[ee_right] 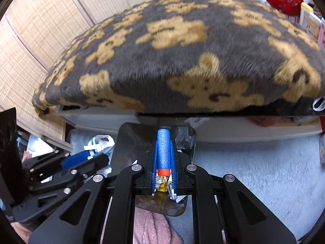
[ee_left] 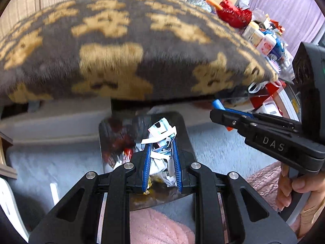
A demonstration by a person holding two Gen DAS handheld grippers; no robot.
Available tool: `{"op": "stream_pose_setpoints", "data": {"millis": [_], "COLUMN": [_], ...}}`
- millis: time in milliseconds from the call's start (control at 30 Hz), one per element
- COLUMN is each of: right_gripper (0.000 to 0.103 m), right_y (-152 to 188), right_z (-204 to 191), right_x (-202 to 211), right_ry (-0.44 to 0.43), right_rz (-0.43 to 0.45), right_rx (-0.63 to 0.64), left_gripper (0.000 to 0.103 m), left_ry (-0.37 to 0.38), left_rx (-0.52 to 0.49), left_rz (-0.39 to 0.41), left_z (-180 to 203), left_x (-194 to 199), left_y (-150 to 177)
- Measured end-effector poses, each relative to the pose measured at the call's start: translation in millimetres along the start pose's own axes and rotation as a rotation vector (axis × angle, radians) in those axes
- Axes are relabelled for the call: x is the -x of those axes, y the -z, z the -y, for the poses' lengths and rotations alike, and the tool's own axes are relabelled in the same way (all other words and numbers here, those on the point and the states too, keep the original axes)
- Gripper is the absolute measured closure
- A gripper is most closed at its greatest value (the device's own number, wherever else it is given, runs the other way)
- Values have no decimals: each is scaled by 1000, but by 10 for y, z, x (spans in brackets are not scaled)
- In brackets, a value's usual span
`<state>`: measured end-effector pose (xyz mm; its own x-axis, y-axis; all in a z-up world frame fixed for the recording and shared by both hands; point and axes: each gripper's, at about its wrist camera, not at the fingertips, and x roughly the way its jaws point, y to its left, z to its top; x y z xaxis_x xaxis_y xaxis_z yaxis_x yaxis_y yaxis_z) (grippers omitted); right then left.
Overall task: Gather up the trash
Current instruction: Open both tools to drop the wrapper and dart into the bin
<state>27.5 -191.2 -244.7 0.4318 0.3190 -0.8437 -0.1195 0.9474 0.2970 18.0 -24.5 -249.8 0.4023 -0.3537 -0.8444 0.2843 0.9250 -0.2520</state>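
My left gripper (ee_left: 161, 154) is shut on a wad of crumpled paper and wrapper trash (ee_left: 162, 142), white with teal print. It also shows at the left of the right wrist view (ee_right: 89, 156). My right gripper (ee_right: 164, 154) is shut on a blue foam dart (ee_right: 163, 148) with an orange tip, plus a gold and silver wrapper scrap (ee_right: 163, 185) behind it. The right gripper shows at the right of the left wrist view (ee_left: 221, 109), holding the dart (ee_left: 217, 104). Both grippers hover above pale blue carpet, in front of a low table.
A grey blanket with tan bears (ee_left: 121, 46) drapes over a low white table (ee_left: 56, 118) ahead. Cluttered boxes and a red foil object (ee_left: 233, 14) lie at the right. Pale blue carpet (ee_right: 254, 172) lies below, a pink fluffy fabric (ee_left: 158, 227) nearest me. Woven screens (ee_right: 40, 30) stand at left.
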Motion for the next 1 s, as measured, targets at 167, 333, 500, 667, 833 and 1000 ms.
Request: {"op": "stream_pose_setpoints", "data": {"millis": [167,333,500,667,833,1000], "right_gripper": [90,90,87,79,15,4], "right_y": [44,61,24,-3,-34,-58], "right_z": [-45,-79,-101,-46,-1,103], "right_x": [-261,-488,-538,-478,-212,63], "right_ry": [2,0,-4,15,98,141], "right_rz": [-55,-109,-112,-96,15,68], "right_rx": [7,1,-4,-32,-30,-41], "left_gripper": [84,83,75,56,24,8], "left_ry": [3,5,1,-16,-45,-79], "left_rx": [20,29,50,48,45,27], "left_rz": [-45,-94,-108,-87,-26,53], "left_z": [-127,-210,-305,-319,-282,-200], "left_x": [-247,-467,-507,-395,-123,245], "left_y": [115,146,151,137,116,82]}}
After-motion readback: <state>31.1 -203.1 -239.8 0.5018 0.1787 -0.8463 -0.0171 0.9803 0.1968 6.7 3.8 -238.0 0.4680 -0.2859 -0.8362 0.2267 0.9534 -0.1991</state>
